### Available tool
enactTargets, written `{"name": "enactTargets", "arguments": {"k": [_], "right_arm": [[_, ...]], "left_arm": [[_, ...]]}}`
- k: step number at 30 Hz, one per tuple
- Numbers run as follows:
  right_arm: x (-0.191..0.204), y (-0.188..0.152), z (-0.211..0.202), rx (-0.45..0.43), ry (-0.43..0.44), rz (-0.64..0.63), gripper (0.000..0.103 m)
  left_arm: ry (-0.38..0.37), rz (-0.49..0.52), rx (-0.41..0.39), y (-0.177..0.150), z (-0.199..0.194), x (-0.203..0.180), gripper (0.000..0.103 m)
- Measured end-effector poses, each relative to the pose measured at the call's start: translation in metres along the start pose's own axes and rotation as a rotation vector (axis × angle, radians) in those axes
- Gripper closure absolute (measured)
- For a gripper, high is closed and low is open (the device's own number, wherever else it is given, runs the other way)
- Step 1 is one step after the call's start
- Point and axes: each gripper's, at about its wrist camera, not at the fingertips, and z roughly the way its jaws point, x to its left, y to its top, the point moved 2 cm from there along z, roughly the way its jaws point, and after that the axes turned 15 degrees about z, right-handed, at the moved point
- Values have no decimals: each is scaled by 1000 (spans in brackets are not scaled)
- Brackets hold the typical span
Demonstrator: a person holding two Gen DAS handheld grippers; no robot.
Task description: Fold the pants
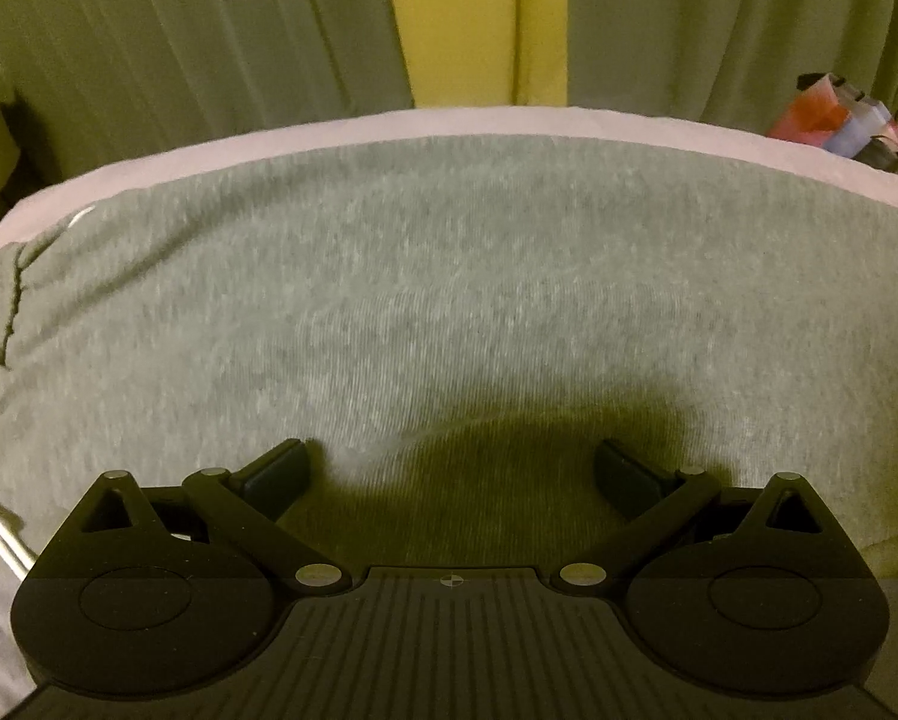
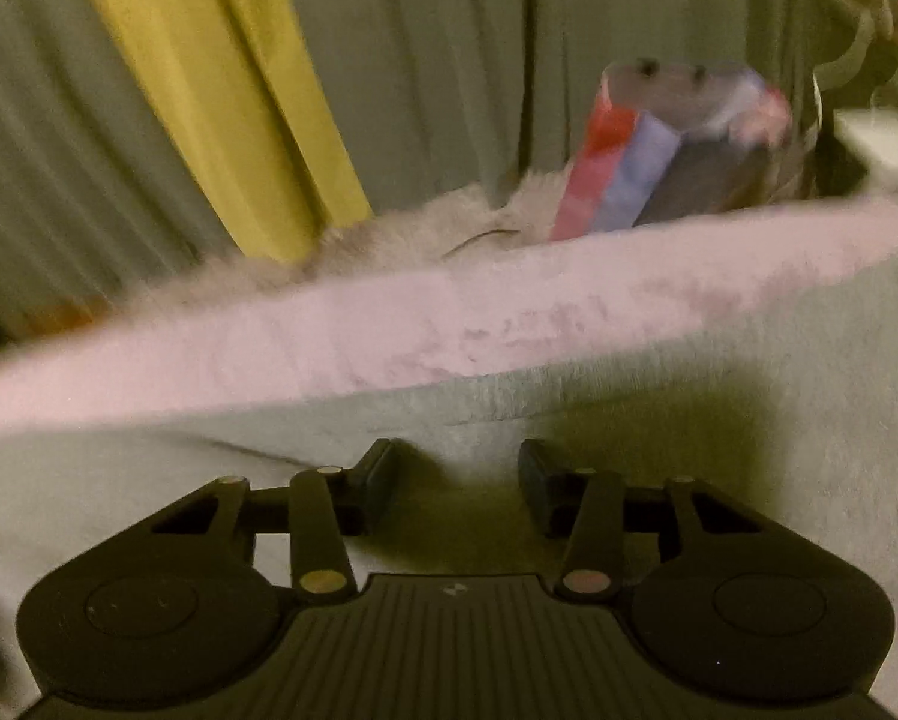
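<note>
Left gripper (image 1: 451,468) over waistband seam (image 1: 2,348)

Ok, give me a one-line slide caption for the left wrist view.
Left gripper open above flat grey pants spread on a pink cover, green curtains behind.

Curtained home room (image 1: 179,30), pink bedding (image 2: 389,324)

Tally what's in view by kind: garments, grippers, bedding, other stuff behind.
Grey pants: 1
Grippers: 2, left gripper and right gripper, both open
Pink bed cover: 1
Red-and-blue container behind the bed: 1
Total: 5
</note>
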Motion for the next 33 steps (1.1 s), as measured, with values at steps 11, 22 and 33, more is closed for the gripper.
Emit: {"name": "enactTargets", "arguments": {"k": [11, 22, 33], "right_arm": [[5, 17, -14, -126, -84, 20, 68], [0, 20, 10, -128, -240, -26, 37], [-7, -22, -19, -109, -253, -17, 6]], "left_arm": [[1, -19, 6, -3, -3, 13, 0], [23, 7, 3, 6, -10, 2, 0], [28, -42, 50, 9, -6, 2, 0]]}}
